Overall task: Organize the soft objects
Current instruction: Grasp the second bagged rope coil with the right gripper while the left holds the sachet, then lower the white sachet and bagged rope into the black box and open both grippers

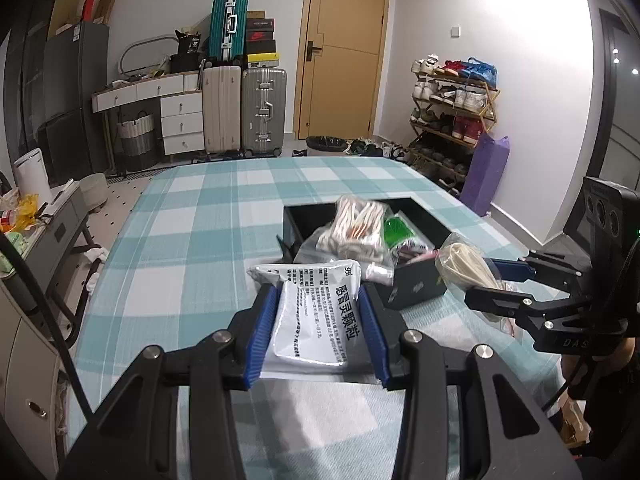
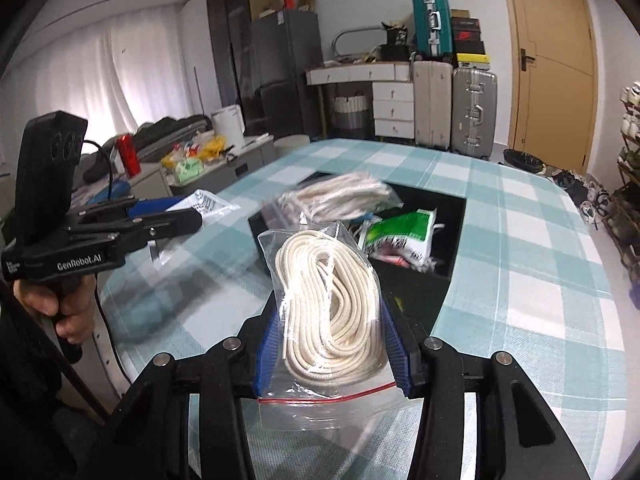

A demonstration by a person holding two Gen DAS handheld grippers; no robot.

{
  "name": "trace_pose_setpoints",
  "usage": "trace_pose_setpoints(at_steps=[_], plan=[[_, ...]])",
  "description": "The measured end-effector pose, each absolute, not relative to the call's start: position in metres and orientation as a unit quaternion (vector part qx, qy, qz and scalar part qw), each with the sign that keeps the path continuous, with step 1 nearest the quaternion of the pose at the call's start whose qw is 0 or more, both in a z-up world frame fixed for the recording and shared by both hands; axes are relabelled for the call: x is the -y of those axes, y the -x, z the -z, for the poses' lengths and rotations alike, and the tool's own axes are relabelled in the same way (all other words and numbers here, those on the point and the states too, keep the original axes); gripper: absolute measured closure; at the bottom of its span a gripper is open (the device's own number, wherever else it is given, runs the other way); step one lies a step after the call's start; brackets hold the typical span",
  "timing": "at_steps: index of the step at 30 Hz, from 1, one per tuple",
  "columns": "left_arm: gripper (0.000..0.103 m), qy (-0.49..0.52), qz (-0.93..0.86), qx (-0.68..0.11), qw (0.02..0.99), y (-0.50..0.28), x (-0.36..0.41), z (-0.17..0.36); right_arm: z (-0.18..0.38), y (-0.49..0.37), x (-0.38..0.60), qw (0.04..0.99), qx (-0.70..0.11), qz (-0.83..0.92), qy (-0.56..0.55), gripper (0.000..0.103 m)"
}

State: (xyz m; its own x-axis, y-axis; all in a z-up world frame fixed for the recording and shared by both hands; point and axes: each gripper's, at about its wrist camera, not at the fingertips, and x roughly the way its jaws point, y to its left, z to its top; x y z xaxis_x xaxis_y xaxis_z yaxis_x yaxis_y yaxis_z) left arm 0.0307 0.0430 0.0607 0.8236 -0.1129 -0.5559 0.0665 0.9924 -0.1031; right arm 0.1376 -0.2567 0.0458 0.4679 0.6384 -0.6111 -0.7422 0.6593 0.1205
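Left gripper [image 1: 320,328]: blue ribbed pads closed on both long edges of a white sachet [image 1: 316,316], held clear of the cloth. The sachet is flat and silvery-white w/ black Chinese print; big characters read 感冒灵颗粒, the small print is too fine to read.

Right gripper [image 2: 334,344]: jaws narrowed onto a clear zip bag of cream cord [image 2: 332,304], pads pressing its sides. The bag has a red zip strip at the near end, and the cord inside is loosely coiled in many loops. In the left wrist view the same bag [image 1: 464,268] hangs beside the box's right corner.

Just beyond both sits an open black box [image 1: 416,280] on the teal-and-white checked cloth [image 1: 180,248]. Inside it: a green-and-white packet [image 2: 404,232] leaning toward the right, something pink under it, and a clear bag of pale striped cord [image 1: 360,228] riding on top at the left rim, blurred, so contact w/ the box is hard to tell. Another clear bag lies under that one.

Left gripper body seen from the right wrist view reads "GenRobot.AI"; a hand [image 2: 60,300] grips its handle. Right gripper body [image 1: 560,312] shows "DAS", rest cut off.

Further out: suitcases [image 1: 244,108], a wooden door [image 1: 344,48], a shoe rack [image 1: 452,112].
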Motion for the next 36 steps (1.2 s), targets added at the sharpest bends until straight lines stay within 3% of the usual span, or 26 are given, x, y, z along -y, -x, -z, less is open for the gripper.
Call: trace_pose_setpoints(at_steps=[20, 36], plan=[[0.062, 0.057, 0.041, -0.269, 0.961, -0.099, -0.042, -0.075, -0.060, -0.181, 0.250, 0.871, -0.323, -0.368, 0.028, 0.056], [0.062, 0.055, 0.028, -0.288, 0.956, -0.143, -0.041, -0.054, -0.055, -0.220, 0.241, 0.877, -0.328, -0.350, 0.019, 0.056]])
